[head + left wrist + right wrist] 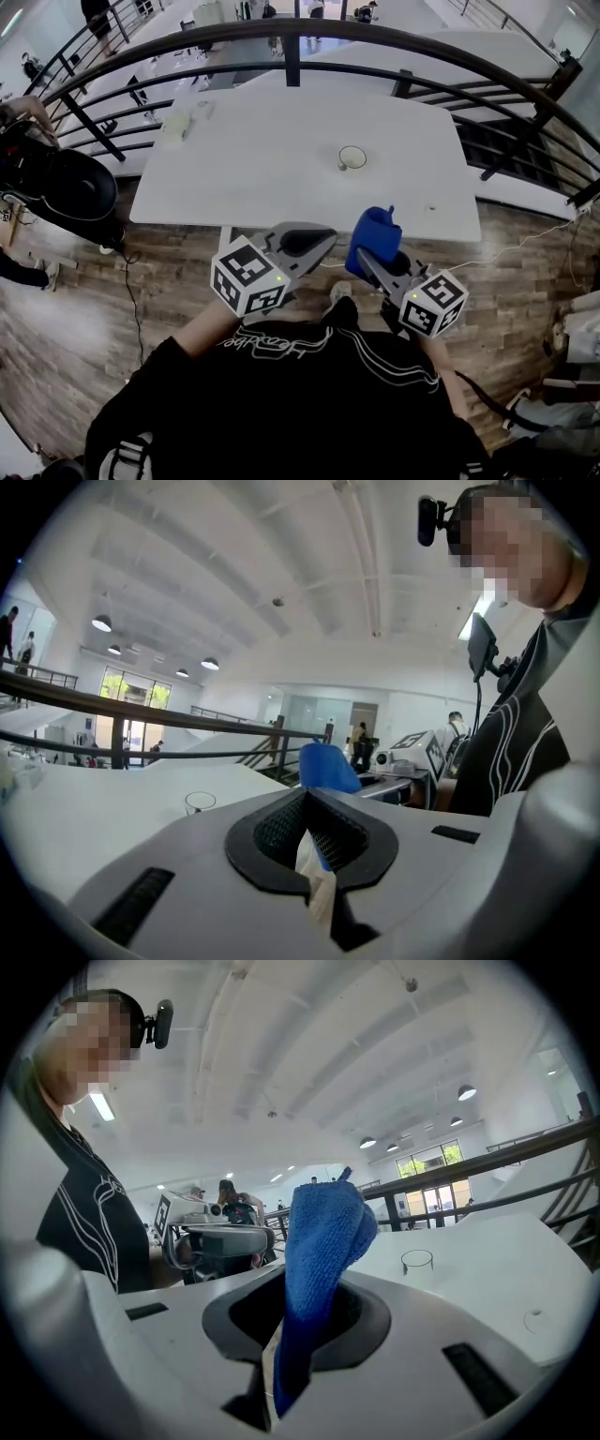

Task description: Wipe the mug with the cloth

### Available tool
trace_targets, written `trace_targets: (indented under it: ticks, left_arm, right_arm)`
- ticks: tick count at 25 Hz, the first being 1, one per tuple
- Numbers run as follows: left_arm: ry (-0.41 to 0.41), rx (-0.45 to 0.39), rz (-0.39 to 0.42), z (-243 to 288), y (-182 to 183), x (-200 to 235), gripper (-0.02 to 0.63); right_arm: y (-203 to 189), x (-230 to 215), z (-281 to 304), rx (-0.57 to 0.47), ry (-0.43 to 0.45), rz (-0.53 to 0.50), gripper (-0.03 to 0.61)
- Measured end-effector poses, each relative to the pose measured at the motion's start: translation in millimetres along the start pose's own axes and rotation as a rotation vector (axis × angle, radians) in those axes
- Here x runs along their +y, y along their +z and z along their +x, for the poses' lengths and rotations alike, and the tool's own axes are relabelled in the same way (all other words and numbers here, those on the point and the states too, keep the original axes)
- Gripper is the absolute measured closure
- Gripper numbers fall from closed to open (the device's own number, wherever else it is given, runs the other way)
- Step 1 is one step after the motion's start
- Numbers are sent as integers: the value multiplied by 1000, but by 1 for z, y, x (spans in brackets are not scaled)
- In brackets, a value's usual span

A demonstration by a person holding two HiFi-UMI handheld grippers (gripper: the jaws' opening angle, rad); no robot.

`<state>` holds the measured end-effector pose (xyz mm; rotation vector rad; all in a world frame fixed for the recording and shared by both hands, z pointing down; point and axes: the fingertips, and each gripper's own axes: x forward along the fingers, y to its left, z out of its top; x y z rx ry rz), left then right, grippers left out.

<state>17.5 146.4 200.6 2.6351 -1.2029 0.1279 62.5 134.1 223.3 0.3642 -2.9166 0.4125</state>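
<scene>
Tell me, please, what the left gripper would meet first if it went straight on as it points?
Probably the blue cloth in the right gripper, directly beyond the shut tongs of the left gripper; the mug sits aside.

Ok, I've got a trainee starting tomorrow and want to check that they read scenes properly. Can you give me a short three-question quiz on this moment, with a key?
1. True or false: the blue cloth is clamped in the right gripper's jaws.
2. Fill in the blank: the left gripper's jaws are ____, with nothing between them.
3. Where is the mug?
A) standing on the white table, apart from both grippers
B) held up in the left gripper
C) wrapped inside the cloth

Key: 1 true; 2 shut; 3 A.
</scene>
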Motion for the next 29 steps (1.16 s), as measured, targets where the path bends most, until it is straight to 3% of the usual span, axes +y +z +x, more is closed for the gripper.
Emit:
trace_targets:
  ticks: [29]
  left_arm:
    - [-20, -40, 2, -13, 4, 5, 607]
  right_arm:
    - [4, 16, 10, 13, -18, -24, 525]
